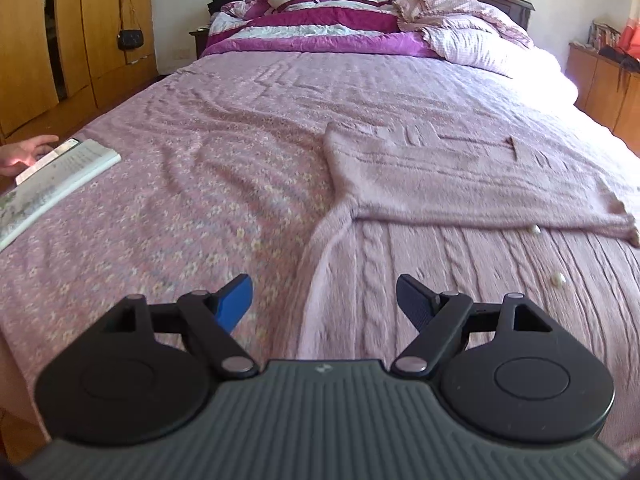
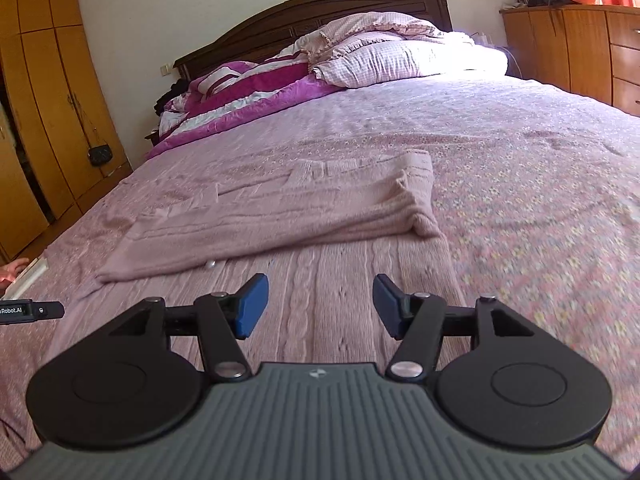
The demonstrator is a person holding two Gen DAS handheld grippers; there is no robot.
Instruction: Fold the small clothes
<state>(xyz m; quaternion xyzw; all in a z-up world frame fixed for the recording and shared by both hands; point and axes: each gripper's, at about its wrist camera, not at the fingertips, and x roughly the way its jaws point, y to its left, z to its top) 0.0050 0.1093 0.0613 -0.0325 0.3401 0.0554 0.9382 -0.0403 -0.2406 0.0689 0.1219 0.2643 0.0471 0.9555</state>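
A pink cable-knit sweater [image 1: 460,184] lies flat on the bed, its far part folded over the near part, with small white buttons along the fold. It also shows in the right wrist view [image 2: 280,208]. My left gripper [image 1: 324,304] is open and empty, hovering just above the sweater's near left edge. My right gripper [image 2: 320,306] is open and empty, over the sweater's near cable-knit part. A bit of the left gripper's body [image 2: 28,311] shows at the left edge of the right wrist view.
The bed has a pink floral cover [image 1: 180,208], with a purple quilt and pillows [image 1: 340,24] at the head. An open book [image 1: 56,176] and a person's hand [image 1: 24,156] are at the bed's left edge. Wooden wardrobes [image 1: 60,32] stand left, a dresser [image 2: 580,48] right.
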